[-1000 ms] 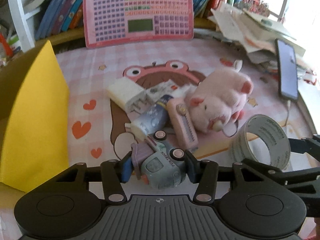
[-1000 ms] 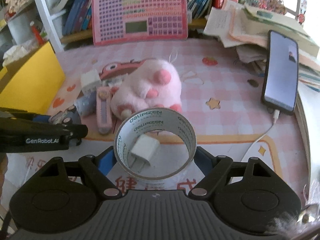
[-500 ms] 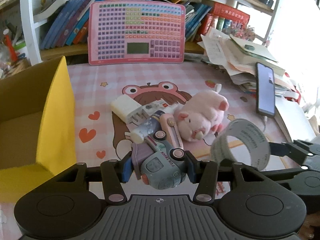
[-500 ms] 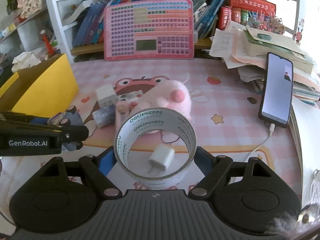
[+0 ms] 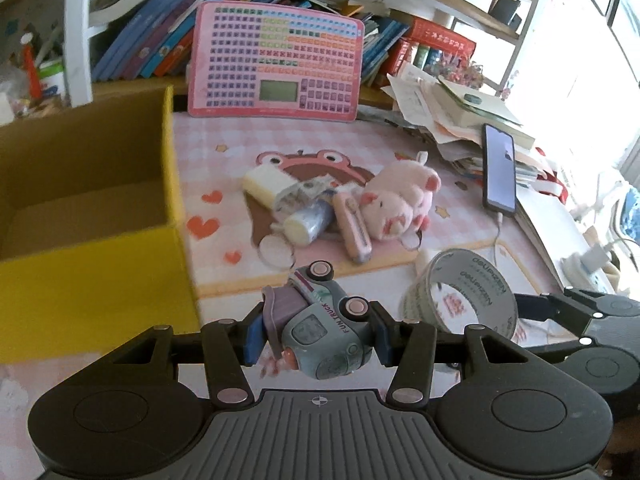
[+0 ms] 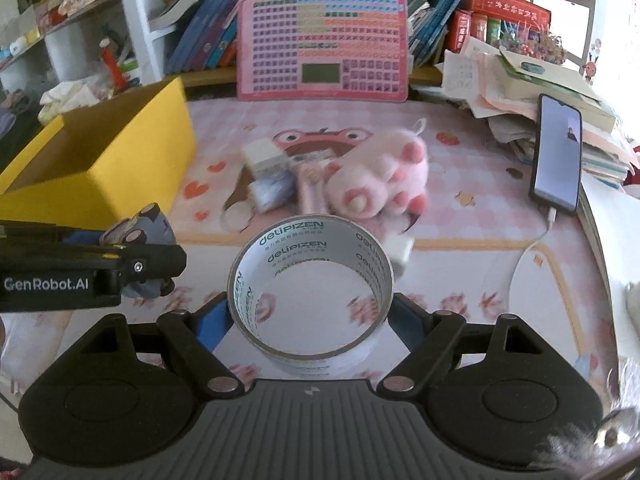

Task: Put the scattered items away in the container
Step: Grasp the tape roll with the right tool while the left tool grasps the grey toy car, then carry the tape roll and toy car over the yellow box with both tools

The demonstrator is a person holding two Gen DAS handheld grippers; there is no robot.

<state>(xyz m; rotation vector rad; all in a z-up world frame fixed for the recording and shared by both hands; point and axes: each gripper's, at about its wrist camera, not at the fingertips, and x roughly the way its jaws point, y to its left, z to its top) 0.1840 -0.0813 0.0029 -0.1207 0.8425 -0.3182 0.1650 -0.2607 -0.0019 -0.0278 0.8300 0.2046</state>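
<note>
My left gripper [image 5: 316,334] is shut on a grey-blue toy truck [image 5: 324,328] and holds it above the mat, right of the open yellow box [image 5: 92,272]. My right gripper [image 6: 310,320] is shut on a roll of clear tape [image 6: 310,292], lifted off the mat; the roll also shows in the left wrist view [image 5: 460,300]. On the pink mat lie a pink plush pig [image 5: 400,200], a pink case [image 5: 354,228], a small bottle [image 5: 306,224], a cream block [image 5: 264,184] and a white charger plug [image 6: 400,250]. The truck and left gripper show at the left in the right wrist view [image 6: 140,240].
A pink keyboard toy [image 5: 276,62] leans against the bookshelf at the back. A phone [image 5: 500,170] on a cable lies at the right beside a stack of papers [image 5: 452,116]. The yellow box [image 6: 100,160] stands at the mat's left.
Both grippers have risen and pulled back from the pile, carrying the truck and the tape roll. The inside of the yellow box has come into view. The charger plug stays on the mat.
</note>
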